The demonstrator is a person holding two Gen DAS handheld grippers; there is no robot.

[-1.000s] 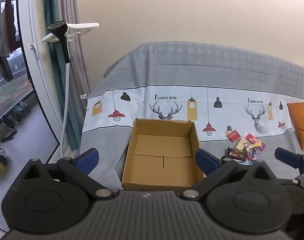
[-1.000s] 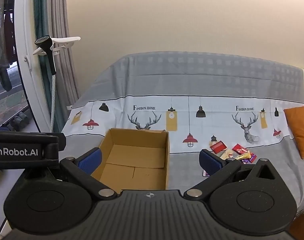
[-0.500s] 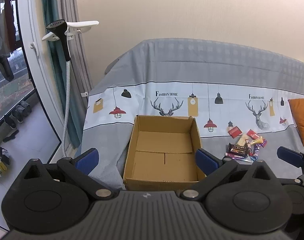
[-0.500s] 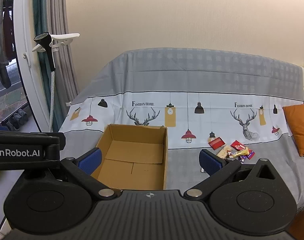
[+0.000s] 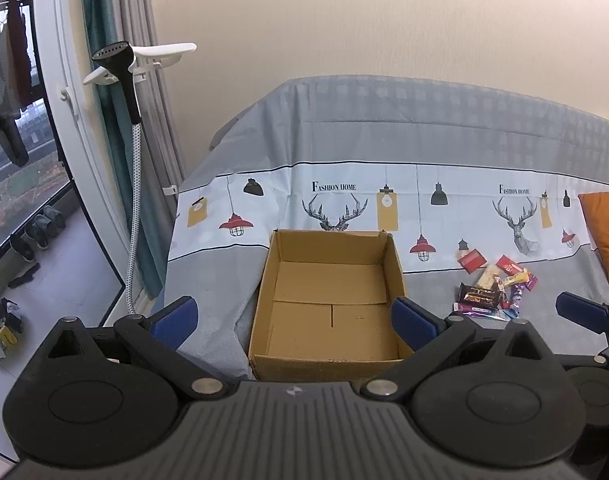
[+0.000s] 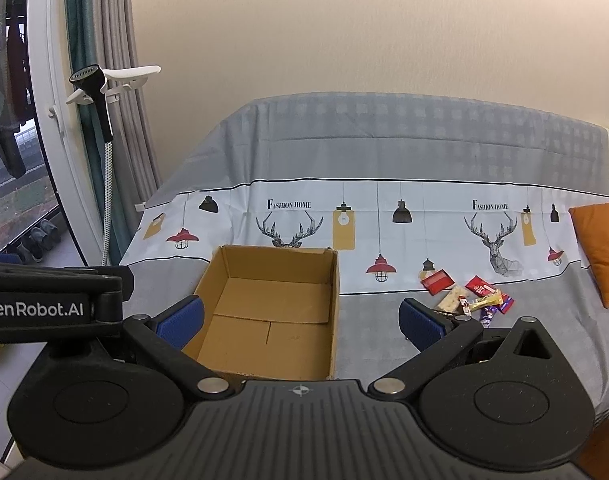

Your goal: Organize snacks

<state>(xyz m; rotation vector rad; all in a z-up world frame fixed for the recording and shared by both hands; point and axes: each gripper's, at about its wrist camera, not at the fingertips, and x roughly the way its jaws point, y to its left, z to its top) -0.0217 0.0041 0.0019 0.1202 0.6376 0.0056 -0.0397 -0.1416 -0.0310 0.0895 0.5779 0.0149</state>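
Note:
An empty open cardboard box point(image 5: 330, 300) point(image 6: 272, 312) sits on a sofa covered by a grey and white printed sheet point(image 5: 384, 168) point(image 6: 384, 152). A small pile of wrapped snacks point(image 5: 492, 286) point(image 6: 470, 294) lies on the sheet to the right of the box. My left gripper point(image 5: 294, 320) is open and empty, held back from the box's near side. My right gripper point(image 6: 300, 320) is open and empty, also short of the box, with the snacks beyond its right finger point(image 6: 418, 322). A blue pad of the right gripper shows at the left wrist view's right edge point(image 5: 580, 312).
An orange cushion point(image 5: 606, 236) point(image 6: 602, 248) lies at the sofa's right end. A garment steamer on a stand point(image 5: 124, 92) point(image 6: 94, 92) stands left of the sofa by curtains and a glass door. Shoes point(image 5: 36, 228) lie on the floor outside.
Both grippers have drawn back and up a little, so the box and snacks sit lower and smaller in both views. Both stay open and empty.

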